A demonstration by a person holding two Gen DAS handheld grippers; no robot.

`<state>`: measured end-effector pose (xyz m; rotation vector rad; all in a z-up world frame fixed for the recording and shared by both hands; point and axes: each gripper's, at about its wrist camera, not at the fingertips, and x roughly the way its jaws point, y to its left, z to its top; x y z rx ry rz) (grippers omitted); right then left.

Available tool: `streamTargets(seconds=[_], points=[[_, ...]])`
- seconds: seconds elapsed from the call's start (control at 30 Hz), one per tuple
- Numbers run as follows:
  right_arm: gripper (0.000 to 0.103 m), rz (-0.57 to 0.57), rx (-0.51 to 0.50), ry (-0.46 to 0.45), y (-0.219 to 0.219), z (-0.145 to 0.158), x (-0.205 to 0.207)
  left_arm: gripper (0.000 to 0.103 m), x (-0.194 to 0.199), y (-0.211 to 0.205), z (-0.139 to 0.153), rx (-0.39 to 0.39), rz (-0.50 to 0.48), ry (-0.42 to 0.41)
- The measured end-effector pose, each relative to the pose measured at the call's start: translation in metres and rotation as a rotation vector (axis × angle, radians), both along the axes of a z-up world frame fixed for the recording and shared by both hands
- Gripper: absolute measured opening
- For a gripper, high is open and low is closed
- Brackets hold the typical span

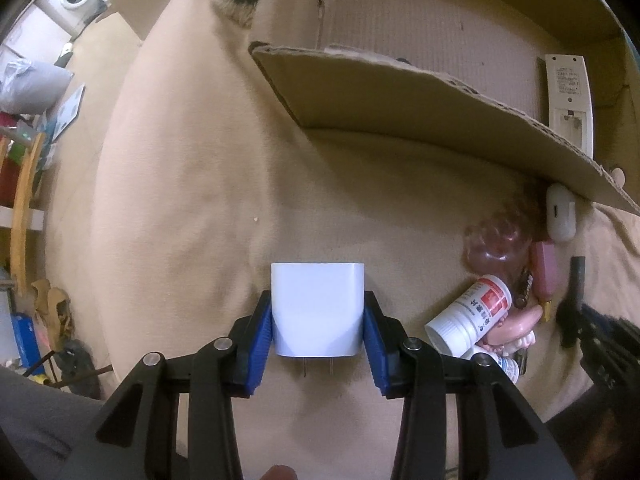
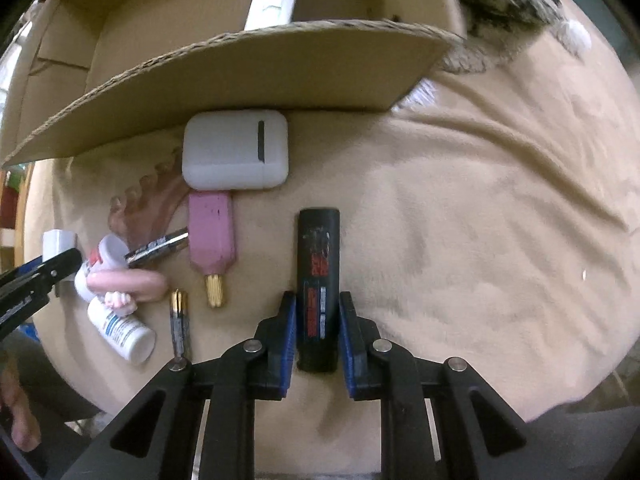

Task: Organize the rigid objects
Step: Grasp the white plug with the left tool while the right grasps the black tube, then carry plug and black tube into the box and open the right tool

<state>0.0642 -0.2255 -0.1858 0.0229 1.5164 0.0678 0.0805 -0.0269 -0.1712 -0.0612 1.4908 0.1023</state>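
My left gripper (image 1: pixel 318 308) points down at the beige blanket and is shut on a white plug charger (image 1: pixel 318 304); its blue pads press both sides and the prongs point toward the camera. My right gripper (image 2: pixel 318 308) is shut on the lower half of a black tube (image 2: pixel 319 248) that lies on the blanket. An open cardboard box (image 2: pixel 240 76) stands just beyond both, with a white remote (image 1: pixel 568 100) inside it. The left gripper's fingers (image 2: pixel 36 280) show at the left edge of the right wrist view.
Between the grippers lie a white earbud case (image 2: pixel 234 154), a pink ice-lolly shape (image 2: pixel 211 232), a brown hair claw (image 2: pixel 148 208), two batteries (image 2: pixel 180 324), white pill bottles (image 2: pixel 120 332) and a pink toy (image 2: pixel 128 282). The box flap (image 1: pixel 400 96) overhangs the blanket.
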Motion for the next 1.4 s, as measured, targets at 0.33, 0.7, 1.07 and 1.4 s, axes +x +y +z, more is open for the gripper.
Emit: streamTargets(seconds=[0.33, 0.7, 1.07, 1.4], points=[[0.020, -0.058, 0.090, -0.105, -0.015, 0.036, 0.003, 0.038, 0.000, 0.013, 0.011, -0.013, 0.017, -0.026], [0.020, -0.032, 0.205, -0.329, -0.023, 0.096, -0.029, 0.038, -0.013, 0.045, 0.057, -0.033, 0.105, -0.138], [0.020, 0.020, 0.277, -0.612, -0.014, 0.155, -0.051, 0.038, -0.032, 0.041, 0.131, 0.004, 0.095, -0.420], [0.020, -0.002, 0.295, -0.700, -0.020, 0.173, -0.042, 0.038, -0.037, 0.030, 0.176, 0.007, 0.037, -0.585]])
